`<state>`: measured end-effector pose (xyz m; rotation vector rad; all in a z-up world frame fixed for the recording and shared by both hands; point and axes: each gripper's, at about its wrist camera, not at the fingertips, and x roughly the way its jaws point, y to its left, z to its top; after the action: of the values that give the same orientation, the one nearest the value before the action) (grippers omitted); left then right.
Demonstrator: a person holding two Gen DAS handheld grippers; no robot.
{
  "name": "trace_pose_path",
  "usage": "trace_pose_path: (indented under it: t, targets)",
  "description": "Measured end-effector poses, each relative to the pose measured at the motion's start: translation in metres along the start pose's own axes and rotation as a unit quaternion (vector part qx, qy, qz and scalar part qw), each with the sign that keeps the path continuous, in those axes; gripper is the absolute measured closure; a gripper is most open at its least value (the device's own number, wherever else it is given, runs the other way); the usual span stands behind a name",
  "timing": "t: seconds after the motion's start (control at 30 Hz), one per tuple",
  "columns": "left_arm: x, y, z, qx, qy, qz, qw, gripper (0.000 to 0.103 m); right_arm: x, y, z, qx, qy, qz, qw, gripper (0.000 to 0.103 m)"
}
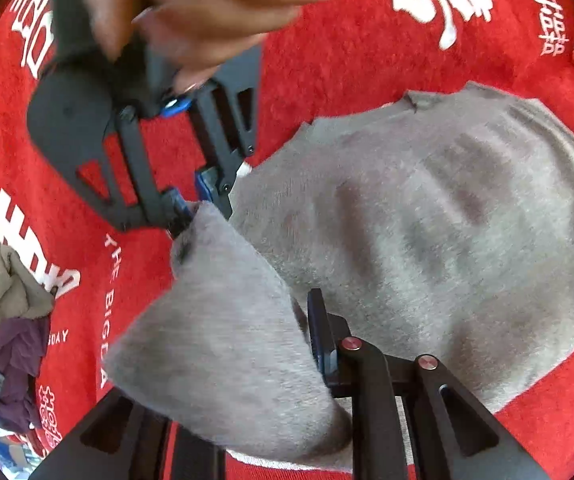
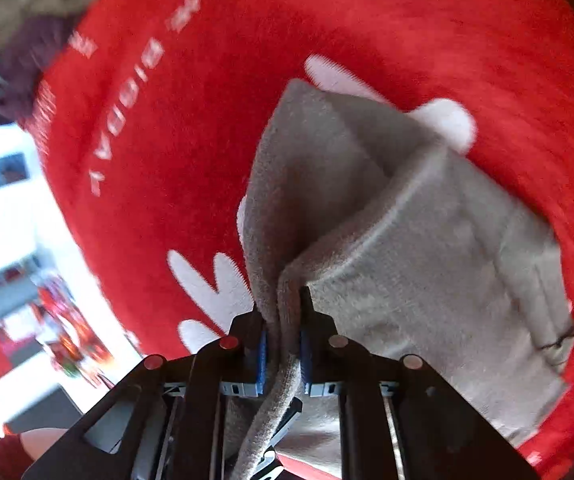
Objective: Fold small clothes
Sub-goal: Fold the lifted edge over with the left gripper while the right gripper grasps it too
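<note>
A small grey garment point(image 1: 427, 232) lies on the red cloth with white lettering point(image 1: 327, 60). Its near edge is lifted into a fold point(image 1: 215, 320). My left gripper point(image 1: 311, 340) is shut on this lifted edge; one blue-padded finger point(image 1: 319, 332) shows, the other is hidden under the cloth. My right gripper point(image 1: 195, 208) shows in the left wrist view, shut on the other corner of the same edge. In the right wrist view my right gripper point(image 2: 283, 336) is shut on bunched grey cloth point(image 2: 387, 240) that hangs over the red cloth point(image 2: 247, 40).
A pile of other clothes, olive and purple point(image 1: 3, 320), lies at the left edge of the red cloth; it also shows in the right wrist view point(image 2: 27, 40). Beyond the cloth's edge is a bright room floor with clutter point(image 2: 27, 260).
</note>
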<state>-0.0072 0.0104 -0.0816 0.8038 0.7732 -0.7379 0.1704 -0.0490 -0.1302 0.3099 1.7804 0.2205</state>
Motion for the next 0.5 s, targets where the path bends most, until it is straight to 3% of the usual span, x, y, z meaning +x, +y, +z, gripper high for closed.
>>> trace_pose_path:
  t: [0.2,0.37,0.5]
  targets:
    - [-0.036,-0.011,0.019,0.031,-0.039,-0.009,0.9987,0.083,-0.051,-0.029,-0.040,0.032,-0.091,0.093,0.991,0.090]
    - [-0.072,-0.034,0.040,0.070,-0.087,-0.017,0.9936,0.083,-0.094,-0.057,-0.094,0.050,-0.176,0.165,0.969,0.090]
    - [-0.102,-0.057,0.061,0.094,-0.123,-0.048,0.9867,0.083,-0.127,-0.081,-0.147,0.064,-0.248,0.191,0.948,0.090]
